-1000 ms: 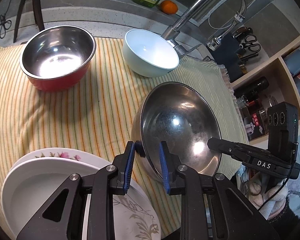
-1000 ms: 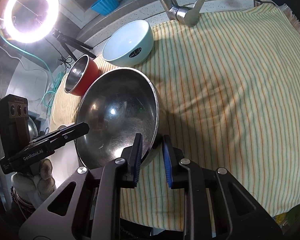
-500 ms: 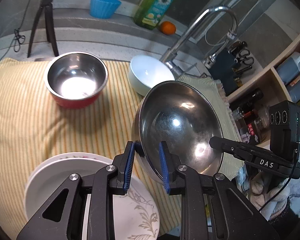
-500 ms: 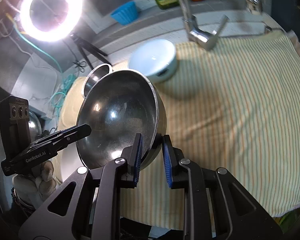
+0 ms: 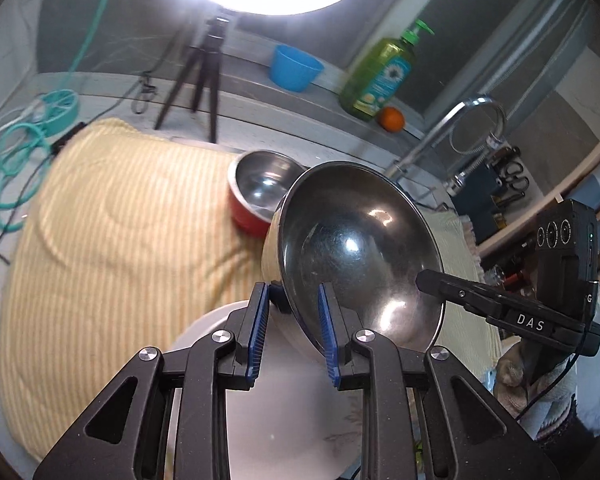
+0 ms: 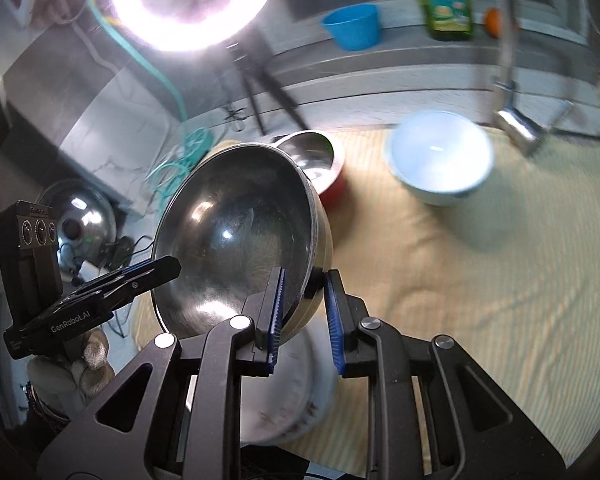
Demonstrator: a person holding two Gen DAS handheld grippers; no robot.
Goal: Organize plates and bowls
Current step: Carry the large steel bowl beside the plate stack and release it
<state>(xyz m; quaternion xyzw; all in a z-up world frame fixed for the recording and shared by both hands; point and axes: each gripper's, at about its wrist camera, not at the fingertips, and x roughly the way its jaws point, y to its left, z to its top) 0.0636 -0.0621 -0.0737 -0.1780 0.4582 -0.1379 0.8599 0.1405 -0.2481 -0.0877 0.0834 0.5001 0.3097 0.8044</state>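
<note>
A large steel bowl (image 5: 352, 252) is held in the air between both grippers, tilted. My left gripper (image 5: 292, 332) is shut on its near rim. My right gripper (image 6: 302, 316) is shut on the opposite rim of the same bowl (image 6: 236, 236). It hangs above a stack of white plates (image 5: 284, 408), which also shows in the right wrist view (image 6: 296, 396). A red-sided steel bowl (image 5: 260, 192) stands on the striped cloth behind, also in the right wrist view (image 6: 320, 164). A pale blue bowl (image 6: 440, 160) stands further right.
A yellow striped cloth (image 5: 112, 216) covers the counter. A faucet (image 5: 456, 128) rises at the right. A tripod (image 5: 204, 76) with a ring light, a blue cup (image 5: 294, 68), a green soap bottle (image 5: 380, 76) and an orange (image 5: 392, 118) stand along the back ledge. Shelves (image 5: 572, 200) are at the right.
Both grippers have lifted the large steel bowl and carried it left, from over the cloth to above the plate stack. The views have tilted upward toward the ring light.
</note>
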